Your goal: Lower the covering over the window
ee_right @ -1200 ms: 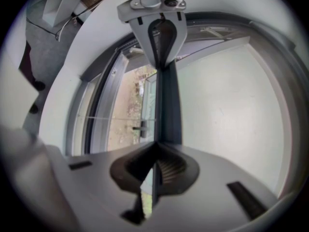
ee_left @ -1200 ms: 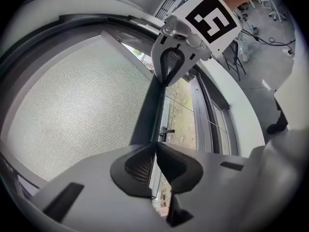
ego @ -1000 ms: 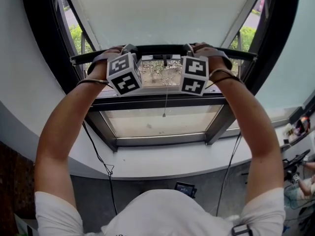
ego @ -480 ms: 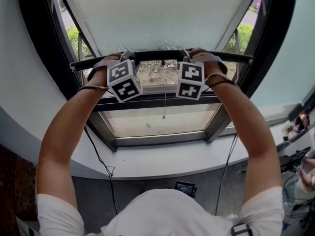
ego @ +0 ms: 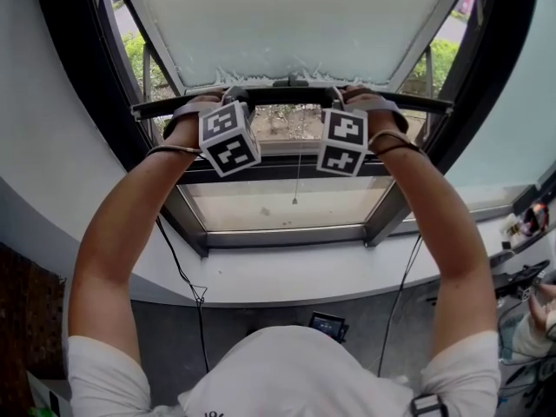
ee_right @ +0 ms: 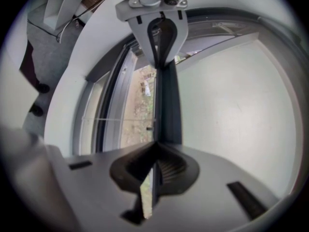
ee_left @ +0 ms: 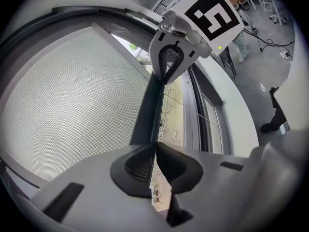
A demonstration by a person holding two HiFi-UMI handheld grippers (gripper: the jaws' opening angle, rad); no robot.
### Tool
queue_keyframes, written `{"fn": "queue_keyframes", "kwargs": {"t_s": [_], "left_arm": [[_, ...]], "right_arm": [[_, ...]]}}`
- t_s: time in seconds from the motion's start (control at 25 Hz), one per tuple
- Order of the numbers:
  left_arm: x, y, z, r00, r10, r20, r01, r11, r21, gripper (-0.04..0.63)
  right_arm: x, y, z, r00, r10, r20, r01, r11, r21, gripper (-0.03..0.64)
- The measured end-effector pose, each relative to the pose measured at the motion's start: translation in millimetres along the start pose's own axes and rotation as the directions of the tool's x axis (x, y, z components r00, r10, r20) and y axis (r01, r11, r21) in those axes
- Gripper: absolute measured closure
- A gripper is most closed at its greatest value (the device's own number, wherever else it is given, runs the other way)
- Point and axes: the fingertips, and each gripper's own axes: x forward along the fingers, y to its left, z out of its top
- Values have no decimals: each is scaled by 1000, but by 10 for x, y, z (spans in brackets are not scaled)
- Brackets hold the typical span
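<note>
Clamped with the left gripper (ego: 233, 96) on the bottom bar (ego: 282, 95) of the shade (ego: 287, 24), just left of centre; clamped likewise with the right gripper (ego: 337, 95), just right of it. Lying level across both — well above the lower window frame (ego: 287, 235), so probably straight down, evenly.

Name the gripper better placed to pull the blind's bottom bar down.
Neither clearly: the left gripper and the right gripper are each shut on the bottom bar, about evenly on either side of its middle. Pulling with both would likely hold the blind level.
</note>
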Motion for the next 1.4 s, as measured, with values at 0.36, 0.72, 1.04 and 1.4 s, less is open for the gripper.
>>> {"fn": "queue_keyframes", "kwargs": {"t_s": [0.36,0.72,1.04,1.4], "left_arm": [[55,-104,-45,1000,-17,-11,17,1000,-14,558],[165,-377,-147,997,-68,-40,68,998,-6,558],[324,-670,-255,990,-127,-61,125,992,-30,558],[485,-1068,-363,971,-225,-81,219,972,-81,557]], "right_arm": [[49,121,-2,1000,18,1,-18,1000,4,584],[144,419,14,997,72,-1,-72,997,-13,584],[281,734,4,992,127,-2,-127,992,6,584],[421,1134,-9,978,206,-12,-206,978,7,584]]}}
